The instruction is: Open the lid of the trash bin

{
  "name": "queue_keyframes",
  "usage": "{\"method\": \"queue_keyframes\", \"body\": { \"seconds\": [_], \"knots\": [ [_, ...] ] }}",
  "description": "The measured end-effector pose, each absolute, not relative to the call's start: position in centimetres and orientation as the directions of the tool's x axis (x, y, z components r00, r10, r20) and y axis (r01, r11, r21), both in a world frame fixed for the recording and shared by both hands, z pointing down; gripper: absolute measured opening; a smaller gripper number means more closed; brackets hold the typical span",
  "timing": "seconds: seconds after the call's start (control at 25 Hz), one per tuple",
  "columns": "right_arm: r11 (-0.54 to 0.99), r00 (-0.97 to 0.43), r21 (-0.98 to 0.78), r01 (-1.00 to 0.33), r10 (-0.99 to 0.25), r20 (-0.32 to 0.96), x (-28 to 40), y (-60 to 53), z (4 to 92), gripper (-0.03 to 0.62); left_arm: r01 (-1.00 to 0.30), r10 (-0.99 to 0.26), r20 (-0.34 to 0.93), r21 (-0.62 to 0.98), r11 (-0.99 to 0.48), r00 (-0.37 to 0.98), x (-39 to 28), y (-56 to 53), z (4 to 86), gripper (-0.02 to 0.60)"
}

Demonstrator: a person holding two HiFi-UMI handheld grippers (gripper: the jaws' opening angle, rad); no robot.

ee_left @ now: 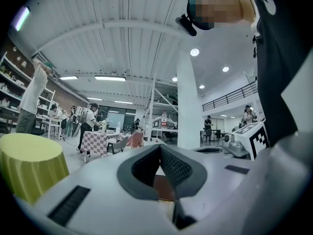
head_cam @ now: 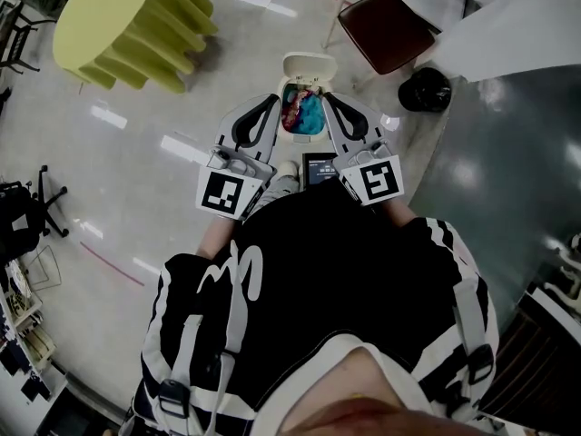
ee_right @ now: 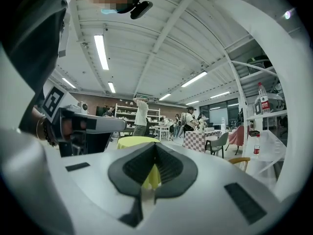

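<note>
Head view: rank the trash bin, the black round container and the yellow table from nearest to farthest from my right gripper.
1. The trash bin, just left of the right gripper.
2. The black round container, on the floor to its right.
3. The yellow table, far off at upper left.

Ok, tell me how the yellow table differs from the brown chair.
The yellow table is round, draped in cloth; the brown chair has a squarish, bare seat. In the head view the table sits left of the trash bin lid, the chair right. Both stand on the floor.
</note>
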State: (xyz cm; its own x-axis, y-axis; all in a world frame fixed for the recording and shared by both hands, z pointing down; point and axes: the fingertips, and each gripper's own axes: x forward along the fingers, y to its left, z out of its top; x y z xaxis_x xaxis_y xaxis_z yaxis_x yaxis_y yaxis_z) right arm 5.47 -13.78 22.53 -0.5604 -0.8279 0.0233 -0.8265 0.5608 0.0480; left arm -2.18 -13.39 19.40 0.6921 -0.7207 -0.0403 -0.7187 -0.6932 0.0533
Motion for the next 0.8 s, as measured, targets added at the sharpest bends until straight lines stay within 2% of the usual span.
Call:
{"method": "queue_keyframes", "body": {
  "seconds": [0.8],
  "knots": [
    [0.551,-0.551,0.044,-0.833,-0.834,0.011,5.9,-13.5,22.2,0.005,-0.717,-0.717,-0.057,0.024,-0.696,0.694,-2.2,-13.3,18.7,0.008]
  ]
}}
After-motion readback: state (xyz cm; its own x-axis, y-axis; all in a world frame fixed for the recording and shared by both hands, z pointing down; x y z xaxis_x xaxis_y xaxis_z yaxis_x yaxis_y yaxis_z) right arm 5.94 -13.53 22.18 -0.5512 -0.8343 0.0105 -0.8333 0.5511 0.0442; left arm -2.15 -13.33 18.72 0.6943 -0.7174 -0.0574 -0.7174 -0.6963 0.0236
